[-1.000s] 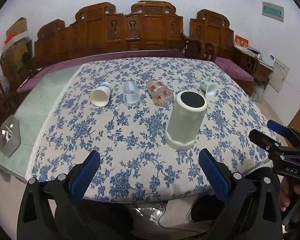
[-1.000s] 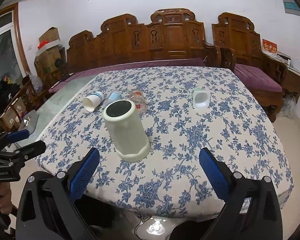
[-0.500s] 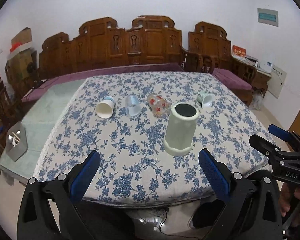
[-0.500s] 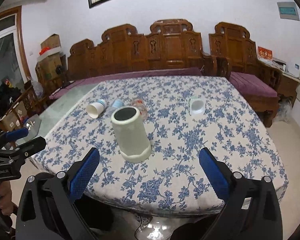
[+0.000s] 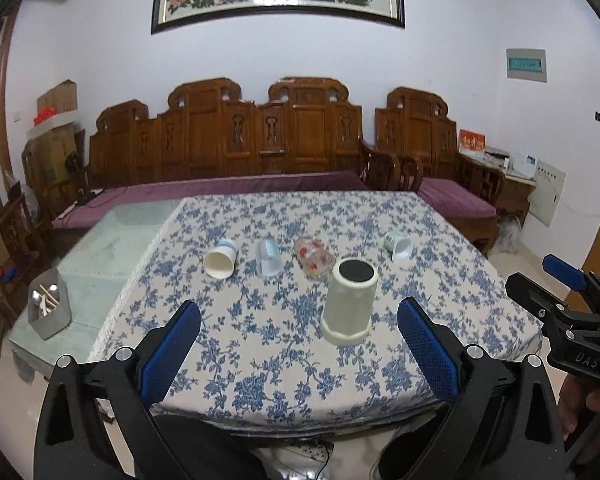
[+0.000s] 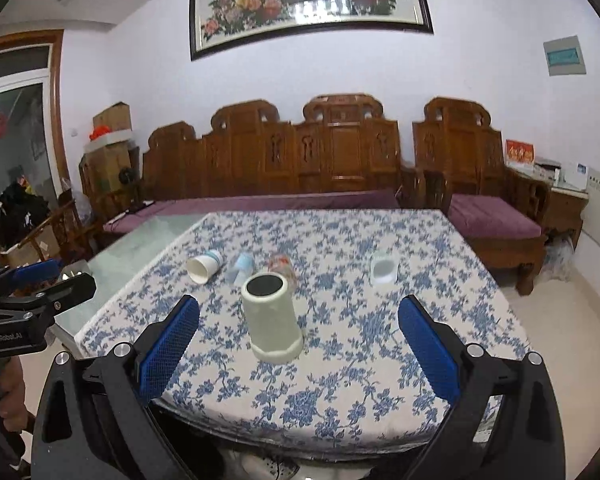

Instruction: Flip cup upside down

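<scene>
In your left wrist view, your left gripper (image 5: pixel 299 340) is spread wide and holds nothing, back from the near edge of the table (image 5: pixel 380 216). The cream cup (image 5: pixel 350 301) stands on its wider end, dark top up, toward the near side of the cloth. Behind it four cups lie on their sides in a row: a white one (image 5: pixel 220 263), a clear one (image 5: pixel 269 257), a red-flowered glass (image 5: pixel 314 258) and a pale green one (image 5: pixel 398 245). A grey holder (image 5: pixel 49 307) with sticks sits at far left. Your right gripper (image 5: pixel 568 304) shows at the right edge.

In your right wrist view, your right gripper (image 6: pixel 299 340) is also wide and empty. The cream cup (image 6: pixel 272 317) stands left of centre. The holder is out of frame here; your left gripper (image 6: pixel 28 288) shows at the left edge, its jaw gap not readable.
</scene>
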Demonstrator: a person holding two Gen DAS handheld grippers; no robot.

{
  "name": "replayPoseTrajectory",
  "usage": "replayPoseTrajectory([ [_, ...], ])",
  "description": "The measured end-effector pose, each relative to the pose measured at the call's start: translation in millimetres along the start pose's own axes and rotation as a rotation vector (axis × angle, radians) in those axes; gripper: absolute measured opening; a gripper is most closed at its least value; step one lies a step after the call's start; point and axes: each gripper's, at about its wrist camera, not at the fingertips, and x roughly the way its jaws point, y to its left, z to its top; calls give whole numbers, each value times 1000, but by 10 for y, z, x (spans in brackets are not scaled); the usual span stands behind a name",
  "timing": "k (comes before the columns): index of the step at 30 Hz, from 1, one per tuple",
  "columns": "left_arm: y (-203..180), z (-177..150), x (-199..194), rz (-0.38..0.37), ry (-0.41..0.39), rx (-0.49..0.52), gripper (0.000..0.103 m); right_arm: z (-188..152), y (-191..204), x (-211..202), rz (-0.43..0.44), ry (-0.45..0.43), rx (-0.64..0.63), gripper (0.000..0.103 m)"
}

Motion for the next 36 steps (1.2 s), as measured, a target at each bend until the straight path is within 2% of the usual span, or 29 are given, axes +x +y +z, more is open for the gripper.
replayPoseTrajectory([
  [11, 13, 115, -282, 36, -107, -7, 95, 128, -7, -345, -40, -130, -1, 100],
  [36, 50, 119, -327, 50, -127, -10, 95, 122, 9, -321, -33, -121, 9, 100],
])
